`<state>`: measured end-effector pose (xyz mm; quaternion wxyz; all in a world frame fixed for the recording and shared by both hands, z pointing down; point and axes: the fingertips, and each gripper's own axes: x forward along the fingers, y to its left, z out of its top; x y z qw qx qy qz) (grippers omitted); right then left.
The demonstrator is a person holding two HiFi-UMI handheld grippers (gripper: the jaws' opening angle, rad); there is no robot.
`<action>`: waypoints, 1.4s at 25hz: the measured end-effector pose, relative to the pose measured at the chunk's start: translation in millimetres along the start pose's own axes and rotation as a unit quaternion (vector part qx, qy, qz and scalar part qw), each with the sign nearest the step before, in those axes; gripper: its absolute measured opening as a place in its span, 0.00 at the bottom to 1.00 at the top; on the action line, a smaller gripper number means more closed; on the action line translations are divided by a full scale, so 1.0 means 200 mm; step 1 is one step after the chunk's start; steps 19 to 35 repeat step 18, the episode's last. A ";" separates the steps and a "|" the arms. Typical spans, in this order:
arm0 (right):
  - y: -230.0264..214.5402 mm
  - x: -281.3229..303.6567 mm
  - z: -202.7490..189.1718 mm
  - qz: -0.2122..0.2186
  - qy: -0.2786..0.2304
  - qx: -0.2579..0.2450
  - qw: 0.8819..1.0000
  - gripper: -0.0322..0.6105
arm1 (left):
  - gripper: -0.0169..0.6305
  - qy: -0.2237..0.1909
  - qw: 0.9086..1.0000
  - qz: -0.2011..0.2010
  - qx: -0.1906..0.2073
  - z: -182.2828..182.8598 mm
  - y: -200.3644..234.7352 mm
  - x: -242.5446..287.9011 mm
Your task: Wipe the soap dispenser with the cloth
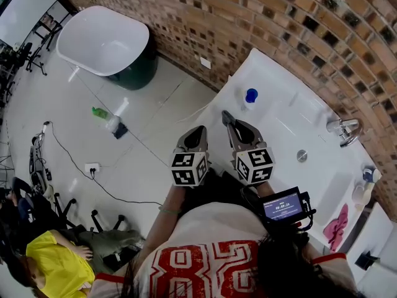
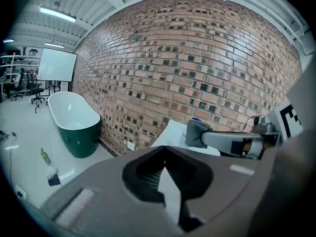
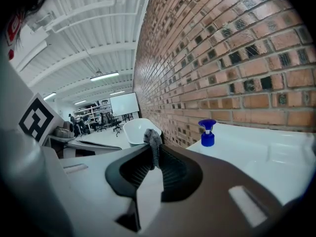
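Upright soap dispenser [image 3: 207,133], blue plastic pump on top. Near it, right gripper [image 3: 151,168] pinches a fuzzy grey cloth [image 3: 153,142]; left gripper [image 2: 168,176] is pressed together.

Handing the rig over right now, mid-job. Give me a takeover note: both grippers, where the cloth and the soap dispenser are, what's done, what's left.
Left gripper: jaws together, nothing between them.
Right gripper: shut on a small grey cloth that sticks out past the tips.
Soap dispenser with a blue pump: upright on the white washbasin counter, ahead of the right gripper.
Done: the cloth is gripped.
Left: the cloth is apart from the dispenser, so no wiping shows yet. Bring the cloth to it and wipe; the left gripper could probably steady the bottle.
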<state>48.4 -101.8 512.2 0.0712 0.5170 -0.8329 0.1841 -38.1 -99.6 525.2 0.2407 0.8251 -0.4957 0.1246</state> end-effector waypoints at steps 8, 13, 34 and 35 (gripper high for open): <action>0.00 -0.01 0.00 0.000 0.001 -0.006 1.000 0.12 | 0.03 -0.001 1.000 0.007 -0.002 0.00 0.00 -0.01; 0.00 -0.01 -0.01 0.002 0.004 -0.005 1.000 0.12 | 0.03 -0.001 1.000 0.010 -0.003 0.00 0.00 -0.02; -0.01 -0.03 -0.03 -0.002 0.005 0.000 1.000 0.12 | 0.03 -0.001 1.000 0.012 -0.004 -0.02 0.00 -0.02; -0.01 -0.03 -0.03 -0.002 0.005 0.000 1.000 0.12 | 0.03 -0.001 1.000 0.012 -0.004 -0.02 0.00 -0.02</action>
